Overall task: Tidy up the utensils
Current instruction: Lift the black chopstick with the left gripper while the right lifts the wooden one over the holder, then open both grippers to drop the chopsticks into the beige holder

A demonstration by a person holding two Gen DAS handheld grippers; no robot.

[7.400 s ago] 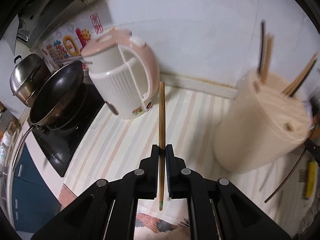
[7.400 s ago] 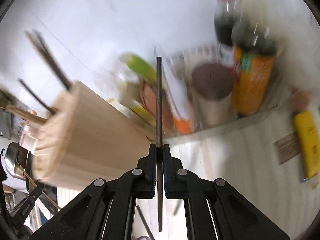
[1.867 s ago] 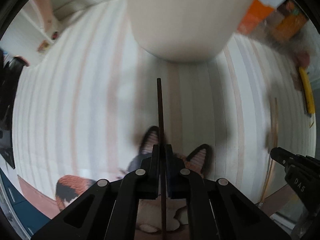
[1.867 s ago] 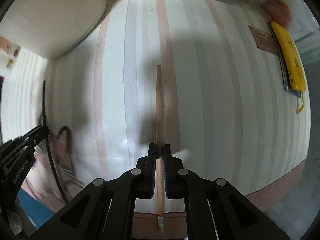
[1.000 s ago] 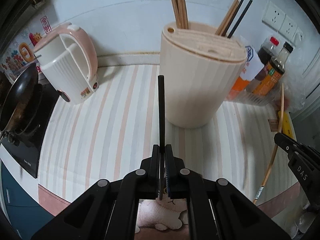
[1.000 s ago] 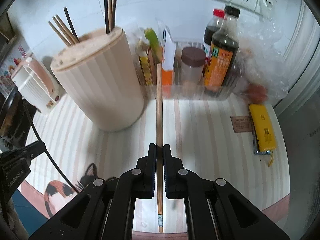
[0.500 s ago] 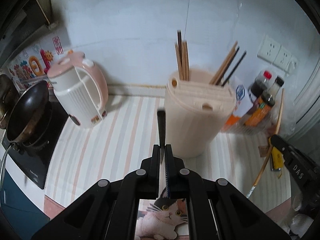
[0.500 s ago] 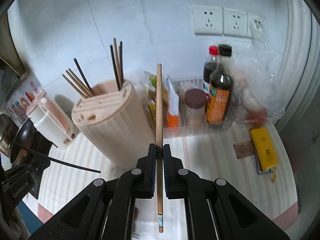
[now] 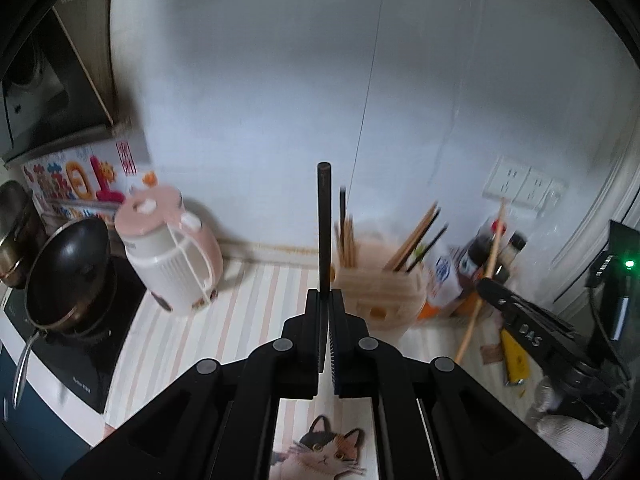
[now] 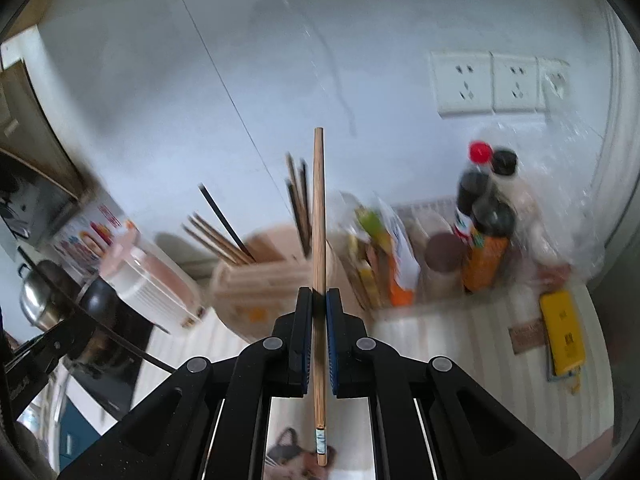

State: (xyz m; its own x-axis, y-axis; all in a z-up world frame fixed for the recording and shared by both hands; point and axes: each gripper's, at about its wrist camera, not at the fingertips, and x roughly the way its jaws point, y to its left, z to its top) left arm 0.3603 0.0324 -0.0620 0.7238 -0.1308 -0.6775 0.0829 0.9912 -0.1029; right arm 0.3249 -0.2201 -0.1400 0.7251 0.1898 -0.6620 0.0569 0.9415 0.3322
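My left gripper (image 9: 325,294) is shut on a dark chopstick (image 9: 323,216) that points up and forward. My right gripper (image 10: 319,294) is shut on a light wooden chopstick (image 10: 318,216), also upright; it shows in the left wrist view (image 9: 482,280) at the right. The beige chopstick holder (image 9: 380,292) stands on the striped counter ahead of both grippers, with several chopsticks sticking out of its top; in the right wrist view the holder (image 10: 268,280) is low and left of centre. Both grippers are raised well above the counter.
A pink and white kettle (image 9: 172,256) stands left of the holder. A black wok (image 9: 68,272) and a steel pot (image 9: 16,232) sit on the stove at far left. Sauce bottles (image 10: 484,232) and packets stand in a rack at the right. A yellow object (image 10: 560,332) lies at the counter's right.
Both grippers have risen and tilted up from the counter, each holding its chopstick. The holder now sits lower and farther off in both views.
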